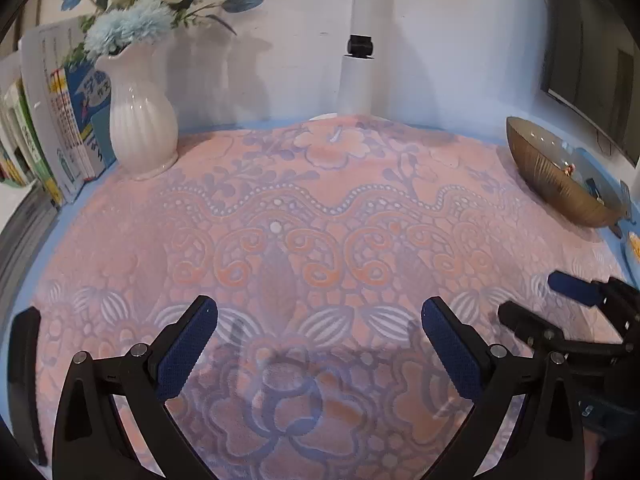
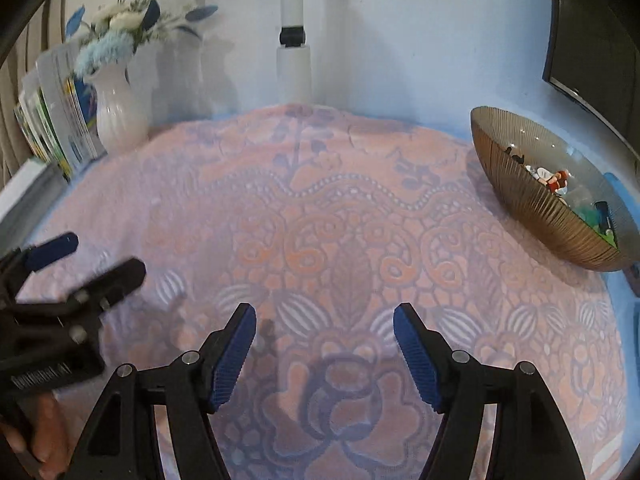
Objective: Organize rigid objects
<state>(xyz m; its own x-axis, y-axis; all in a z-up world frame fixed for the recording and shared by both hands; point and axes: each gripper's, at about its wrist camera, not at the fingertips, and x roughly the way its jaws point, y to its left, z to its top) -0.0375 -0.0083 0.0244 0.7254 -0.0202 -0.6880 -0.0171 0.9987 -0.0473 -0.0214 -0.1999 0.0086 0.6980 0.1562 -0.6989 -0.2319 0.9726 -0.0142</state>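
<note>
Brown ribbed bowl [image 2: 532, 200] holds small toys [image 2: 554, 180] beside the pink cloth [image 2: 320, 200].

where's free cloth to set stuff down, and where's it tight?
Free: the whole middle of the patterned cloth, from the white pole at the back to both open, empty grippers, left and right. Tight: back-left corner, where the vase stands beside the books; right edge, where the bowl of small items sits.

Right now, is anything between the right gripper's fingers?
No: the right gripper stands open over the bare patterned cloth, nothing between its blue pads.
</note>
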